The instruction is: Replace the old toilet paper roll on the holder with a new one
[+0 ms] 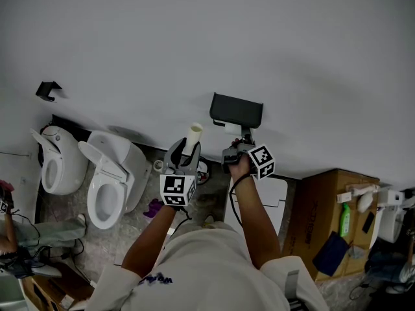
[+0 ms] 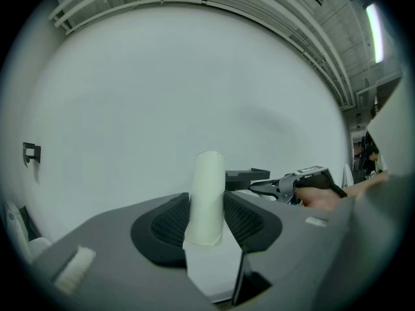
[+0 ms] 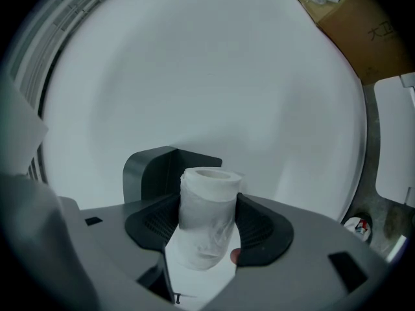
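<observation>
Snugly, paper roll [image 3: 206,219] between right fingers [image 3: 262,229], holder [image 3: 152,173] behind

The old roll [image 2: 207,196] is a bare, pale cardboard tube. It stands upright, clamped between the jaws of the left gripper [image 2: 206,222], off to the left of the holder [image 2: 246,177]. The new roll [image 3: 207,216] is white, slim and slightly crumpled. It stands upright between the jaws of the right gripper [image 3: 206,232], just in front of the dark grey, wall-mounted holder.
</observation>
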The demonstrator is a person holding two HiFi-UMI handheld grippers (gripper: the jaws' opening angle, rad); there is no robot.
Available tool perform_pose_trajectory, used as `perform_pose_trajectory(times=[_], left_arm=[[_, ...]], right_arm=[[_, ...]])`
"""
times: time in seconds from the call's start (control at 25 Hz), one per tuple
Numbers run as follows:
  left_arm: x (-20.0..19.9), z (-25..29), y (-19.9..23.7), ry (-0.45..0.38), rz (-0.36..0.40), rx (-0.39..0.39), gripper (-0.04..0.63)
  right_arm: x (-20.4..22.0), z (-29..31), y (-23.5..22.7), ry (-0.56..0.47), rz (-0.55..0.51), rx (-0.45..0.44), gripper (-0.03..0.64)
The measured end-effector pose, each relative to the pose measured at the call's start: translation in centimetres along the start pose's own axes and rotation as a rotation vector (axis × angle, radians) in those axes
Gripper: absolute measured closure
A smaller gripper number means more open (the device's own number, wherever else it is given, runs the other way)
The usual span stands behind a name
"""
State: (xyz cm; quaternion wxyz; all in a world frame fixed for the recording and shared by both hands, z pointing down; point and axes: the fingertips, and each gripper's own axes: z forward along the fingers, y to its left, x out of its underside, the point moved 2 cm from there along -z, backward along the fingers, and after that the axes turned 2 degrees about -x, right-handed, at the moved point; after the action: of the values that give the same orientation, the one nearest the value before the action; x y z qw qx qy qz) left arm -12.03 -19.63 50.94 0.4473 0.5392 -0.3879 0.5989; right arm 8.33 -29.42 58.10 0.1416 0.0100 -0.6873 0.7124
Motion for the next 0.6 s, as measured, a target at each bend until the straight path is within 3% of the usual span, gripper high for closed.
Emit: perform_pose_trajectory(times=[0.6], left_arm=[[-0.2,-0.2,0.4,0.004,0.001,-0.019,0.425]], right_arm=[[1.5,0.5,0.2,0.04,0.001,0.002,0.351]])
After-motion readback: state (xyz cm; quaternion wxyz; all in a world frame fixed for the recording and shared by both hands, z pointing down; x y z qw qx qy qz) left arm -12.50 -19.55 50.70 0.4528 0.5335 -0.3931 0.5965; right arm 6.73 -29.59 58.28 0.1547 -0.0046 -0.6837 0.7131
